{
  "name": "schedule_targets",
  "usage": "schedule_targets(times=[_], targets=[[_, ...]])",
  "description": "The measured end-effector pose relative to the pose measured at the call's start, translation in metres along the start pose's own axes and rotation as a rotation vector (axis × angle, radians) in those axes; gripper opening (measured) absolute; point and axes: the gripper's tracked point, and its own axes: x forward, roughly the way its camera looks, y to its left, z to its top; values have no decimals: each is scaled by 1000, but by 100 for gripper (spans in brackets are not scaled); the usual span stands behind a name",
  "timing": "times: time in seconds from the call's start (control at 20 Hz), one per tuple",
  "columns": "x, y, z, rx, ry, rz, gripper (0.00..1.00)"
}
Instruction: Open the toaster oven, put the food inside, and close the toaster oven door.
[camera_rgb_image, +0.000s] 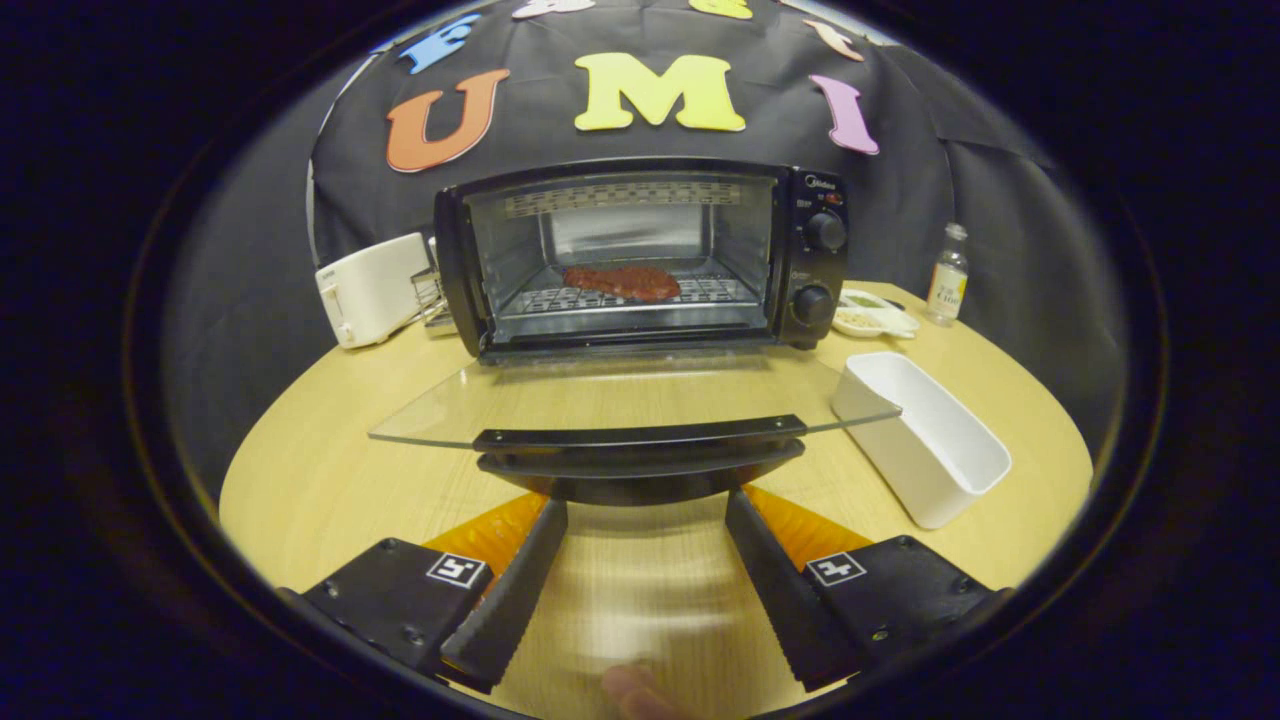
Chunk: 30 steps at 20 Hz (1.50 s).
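A black toaster oven (640, 255) stands at the back of the wooden table with its glass door (620, 405) folded down flat toward me. A reddish-brown piece of food (622, 282) lies on the wire rack inside the oven. The door's black handle (640, 462) sits just ahead of my fingertips. My gripper (645, 510) is open, one finger on each side below the handle, with nothing between them.
An empty white rectangular container (925, 440) sits right of the door. A white toaster (372, 288) stands left of the oven. A small dish (872, 312) and a small bottle (947, 275) are at the back right. A fingertip (630, 690) shows below the fingers.
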Motion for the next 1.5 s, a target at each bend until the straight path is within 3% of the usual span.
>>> schedule_targets(times=[0.7, 1.1, 1.35, 1.5], targets=[[-4, 5, 54, -9, -113, -45, 100], [-5, -9, 116, 57, -199, -70, 100], [5, -6, 158, 36, -236, -63, 100], [-12, -7, 185, 21, -288, -80, 100]])
